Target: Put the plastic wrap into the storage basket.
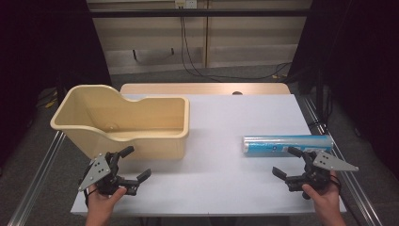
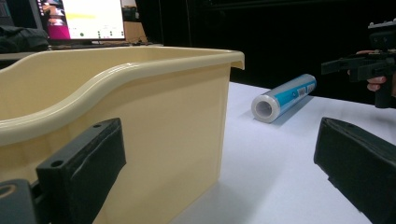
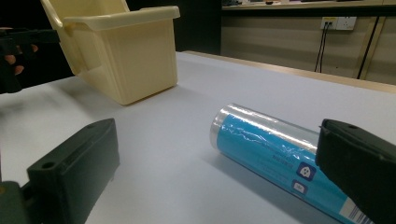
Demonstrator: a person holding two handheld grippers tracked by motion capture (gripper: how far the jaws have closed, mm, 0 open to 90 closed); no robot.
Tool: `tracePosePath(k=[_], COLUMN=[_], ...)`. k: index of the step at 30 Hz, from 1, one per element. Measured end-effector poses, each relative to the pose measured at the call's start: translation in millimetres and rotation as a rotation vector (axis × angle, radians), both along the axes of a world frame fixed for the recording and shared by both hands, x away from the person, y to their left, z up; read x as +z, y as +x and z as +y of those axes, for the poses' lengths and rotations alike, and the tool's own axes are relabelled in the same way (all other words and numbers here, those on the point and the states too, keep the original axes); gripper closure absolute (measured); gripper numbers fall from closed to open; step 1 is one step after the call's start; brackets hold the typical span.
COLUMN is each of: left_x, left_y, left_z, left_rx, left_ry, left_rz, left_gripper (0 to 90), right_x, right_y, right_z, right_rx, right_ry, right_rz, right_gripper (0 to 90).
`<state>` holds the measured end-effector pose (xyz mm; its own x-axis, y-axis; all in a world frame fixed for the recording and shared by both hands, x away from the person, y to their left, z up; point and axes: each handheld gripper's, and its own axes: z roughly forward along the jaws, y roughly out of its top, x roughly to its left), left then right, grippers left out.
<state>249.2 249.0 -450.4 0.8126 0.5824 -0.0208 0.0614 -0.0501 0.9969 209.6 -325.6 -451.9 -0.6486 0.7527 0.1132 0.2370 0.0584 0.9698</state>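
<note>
A cream plastic bin point(image 1: 141, 125) stands on the left half of the white table point(image 1: 221, 141); it looks empty. A blue roll wrapped in clear film point(image 1: 287, 144) lies on its side at the right. My left gripper point(image 1: 135, 164) is open just in front of the bin's near wall point(image 2: 177, 140), with nothing between its jaws. My right gripper point(image 1: 288, 162) is open just short of the roll point(image 3: 275, 154), whose end cap faces the bin point(image 3: 126, 51). The roll point(image 2: 282, 97) and the right gripper point(image 2: 364, 65) also appear far off in the left gripper view.
Metal rails point(image 1: 35, 179) run along both sides of the table. Cables point(image 1: 197, 66) hang down the wall behind it. A monitor point(image 2: 88, 18) glows behind the bin. Bare tabletop lies between the bin and the roll.
</note>
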Motion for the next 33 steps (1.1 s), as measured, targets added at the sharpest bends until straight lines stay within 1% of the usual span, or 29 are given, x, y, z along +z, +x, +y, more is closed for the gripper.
tracePosePath(k=[2, 8, 9, 13, 16, 20, 21, 22, 28, 29, 31, 32, 33], left_x=[-0.1, -0.2, -0.4, -0.4, -0.3, -0.6, -0.6, -0.6, -0.6, -0.8, -0.9, -0.9, -1.0], left_y=[-0.3, -0.3, -0.1, -0.1, -0.2, -0.2, -0.1, 0.0, 0.1, 0.1, 0.4, 0.4, 0.5], left_z=[-0.5, -0.5, -0.3, 0.9, 0.7, -0.8, -0.6, -0.1, 0.2, -0.5, -0.2, -0.2, -0.5], left_rx=[0.0, 0.001, 0.002, 0.006, 0.006, 0.003, 0.002, 0.002, 0.004, 0.004, 0.001, 0.001, 0.0], left_ry=[0.001, 0.001, 0.001, 0.003, 0.007, 0.0, 0.002, 0.007, 0.007, 0.0, 0.01, 0.01, 0.009], left_rz=[0.001, 0.002, 0.002, 0.004, 0.004, 0.006, 0.006, 0.005, 0.006, 0.007, 0.005, 0.005, 0.007], left_gripper=[2.0, 2.1, 2.1, 2.2, 2.2, 2.3, 2.2, 2.2, 2.3, 2.3, 2.3, 2.3, 2.3], right_x=[1.6, 5.3, 5.6, 6.0, 6.2, 6.6, 6.8, 7.0, 9.5, 10.3, 11.1, 11.1, 12.0], right_y=[3.4, 11.6, 15.1, 19.9, 22.4, 28.8, 30.0, 31.3, 37.4, 40.1, 42.9, 42.9, 46.2], right_z=[1.0, 0.3, -0.7, -1.9, -2.9, -5.4, -5.9, -6.0, -7.1, -6.9, -6.9, -6.9, -6.1], right_rx=[-0.003, -0.009, -0.016, -0.022, -0.023, -0.032, -0.035, -0.037, -0.046, -0.051, -0.051, -0.051, -0.054], right_ry=[-0.018, -0.02, -0.026, -0.04, -0.039, -0.04, -0.046, -0.042, -0.044, -0.043, -0.045, -0.045, -0.044], right_rz=[0.0, -0.004, -0.004, 0.002, 0.007, 0.012, 0.011, 0.01, 0.006, 0.004, 0.002, 0.002, 0.006], right_gripper=[0.0, 0.0, 0.0, 0.0, 0.0, 0.0, 0.0, 0.0, 0.0, 0.0, 0.0, 0.0, 0.0])
